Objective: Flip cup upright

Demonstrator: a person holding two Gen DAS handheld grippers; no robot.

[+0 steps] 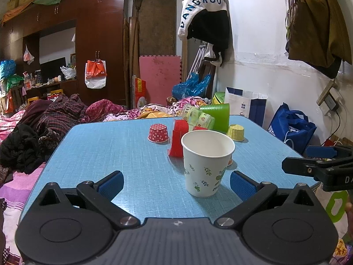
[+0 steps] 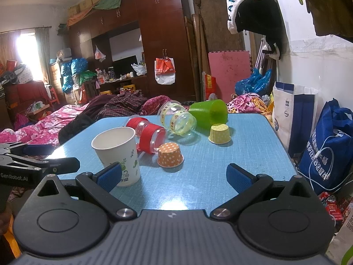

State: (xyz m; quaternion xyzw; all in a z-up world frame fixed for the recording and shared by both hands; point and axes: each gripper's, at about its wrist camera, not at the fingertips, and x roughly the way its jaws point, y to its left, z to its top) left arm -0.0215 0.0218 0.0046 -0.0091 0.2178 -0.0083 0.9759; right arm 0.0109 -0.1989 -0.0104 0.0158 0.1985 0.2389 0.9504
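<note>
The white paper cup [image 1: 207, 163] with green leaf print stands upright, mouth up, on the blue surface [image 1: 110, 152], near its front edge. The left hand-held gripper [image 1: 176, 185] has its jaws spread wide, the cup just ahead between the blue pads and touching neither. The right hand-held gripper [image 2: 174, 177] is also wide open and holds nothing; the cup sits just beyond its left pad. Behind the cup lie a red-banded clear cup [image 2: 152, 138] on its side, an orange dotted cupcake liner [image 2: 170, 155], a yellow liner [image 2: 219, 133] and a tipped green cup [image 2: 209, 113].
</note>
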